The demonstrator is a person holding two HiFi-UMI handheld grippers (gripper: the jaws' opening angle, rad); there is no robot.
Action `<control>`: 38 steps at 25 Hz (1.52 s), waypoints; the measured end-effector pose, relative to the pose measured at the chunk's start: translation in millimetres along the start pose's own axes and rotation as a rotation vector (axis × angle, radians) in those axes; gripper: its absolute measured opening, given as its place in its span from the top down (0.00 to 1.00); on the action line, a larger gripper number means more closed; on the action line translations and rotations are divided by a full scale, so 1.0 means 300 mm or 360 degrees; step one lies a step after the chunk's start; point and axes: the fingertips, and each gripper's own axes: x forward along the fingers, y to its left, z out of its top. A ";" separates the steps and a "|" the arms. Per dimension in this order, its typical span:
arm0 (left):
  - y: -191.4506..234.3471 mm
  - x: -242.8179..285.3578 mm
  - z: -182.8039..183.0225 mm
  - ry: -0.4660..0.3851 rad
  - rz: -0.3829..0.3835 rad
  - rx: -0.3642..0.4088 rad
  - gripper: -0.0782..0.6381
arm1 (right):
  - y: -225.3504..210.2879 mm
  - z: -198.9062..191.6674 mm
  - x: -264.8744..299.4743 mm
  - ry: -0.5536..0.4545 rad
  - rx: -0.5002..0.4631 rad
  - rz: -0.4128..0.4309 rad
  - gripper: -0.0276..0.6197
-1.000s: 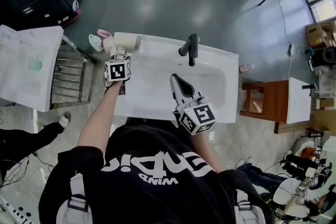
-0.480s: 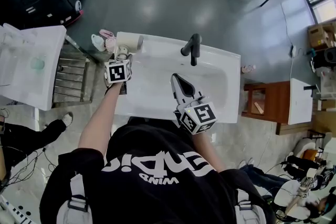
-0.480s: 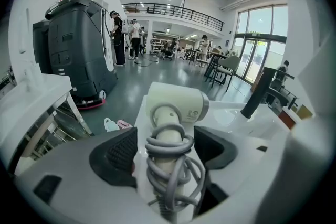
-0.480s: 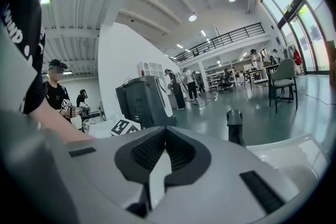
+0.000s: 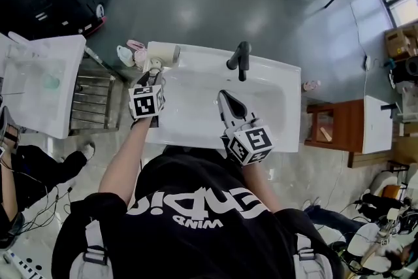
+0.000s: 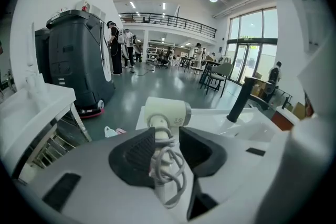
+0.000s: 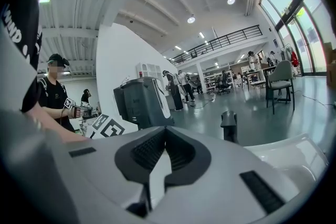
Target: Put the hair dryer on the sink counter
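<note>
A white sink counter is standing in a wide hall with a glossy grey floor, filling the middle of the head view. Nearest the person, the right gripper is hovering over the basin at centre frame. Its jaws are meeting at the tips and carrying nothing.

Left of it, the left gripper is sitting lower in the frame than a second ago, so it is drawing back toward the person. Its jaws are closing. The end of the handle and the coiled cord are lying between them, though neither pad is clearly pressing.

Just beyond, the hair dryer is lying on the counter's upper left corner, where it has been staying while the gripper retreats. Its barrel is pointing toward the black faucet farther right.

This looks like the placement is done and the release is finishing. What seems left is getting the gripper clear, and the narrowing jaws may snag the loose cord and drag the dryer back.
</note>
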 end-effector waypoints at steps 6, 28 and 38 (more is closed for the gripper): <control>-0.079 -0.085 -0.012 0.0045 -0.0139 -0.0084 0.82 | 0.009 -0.006 -0.010 0.0009 0.0000 0.0003 0.93; -0.328 -0.478 0.123 -0.0522 -0.0696 0.0221 0.86 | -0.005 -0.006 -0.105 0.0003 -0.0115 0.0003 0.93; -0.284 -0.495 0.145 -0.0682 -0.0618 0.0224 0.86 | -0.008 -0.019 -0.112 -0.0019 -0.0150 0.0049 0.93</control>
